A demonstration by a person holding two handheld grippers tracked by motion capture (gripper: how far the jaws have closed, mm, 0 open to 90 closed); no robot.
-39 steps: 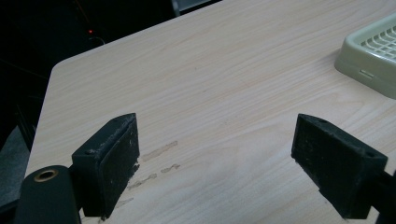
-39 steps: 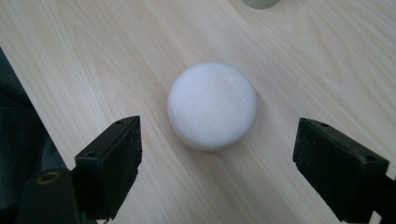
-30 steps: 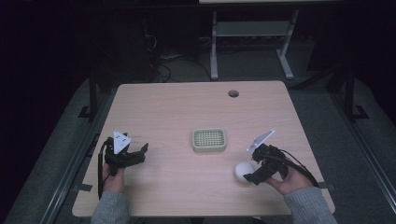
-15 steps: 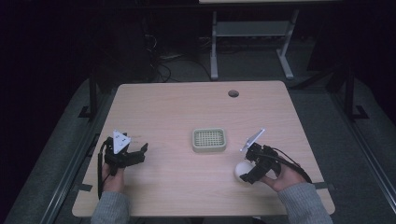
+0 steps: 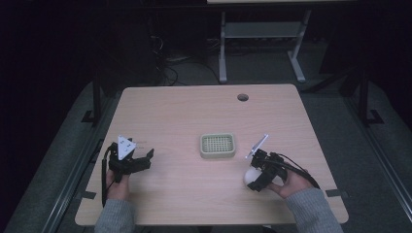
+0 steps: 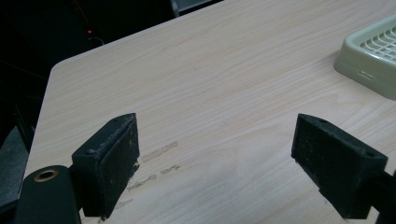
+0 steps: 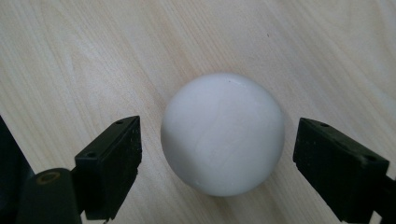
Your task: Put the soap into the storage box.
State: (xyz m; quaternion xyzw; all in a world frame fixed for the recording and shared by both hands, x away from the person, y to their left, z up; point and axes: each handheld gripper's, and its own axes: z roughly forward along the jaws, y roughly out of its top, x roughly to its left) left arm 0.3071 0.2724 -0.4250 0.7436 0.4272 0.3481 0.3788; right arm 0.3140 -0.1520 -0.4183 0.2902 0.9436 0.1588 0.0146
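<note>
A white ball (image 7: 223,133) rests on the wooden table (image 5: 194,121), seen near the front right in the high view as the ball (image 5: 252,176). My right gripper (image 5: 258,180) points down over it, open, with one jaw on each side of the ball and a small gap on both sides (image 7: 217,163). A pale green slotted tray (image 5: 217,145) sits at the table's middle; its corner is the tray (image 6: 373,58) in the left gripper view. My left gripper (image 5: 145,158) stands open at the front left, low over bare wood (image 6: 215,154), with nothing between its jaws.
A round cable hole (image 5: 242,97) is near the table's far edge. Beyond the table stands a grey metal frame (image 5: 262,43) with cables on the dark floor. Faint scuff marks (image 6: 156,161) lie on the wood by the left jaw.
My right gripper has shifted left and down over the white ball, so the ball now lies between its jaws. The left gripper has stayed put.
</note>
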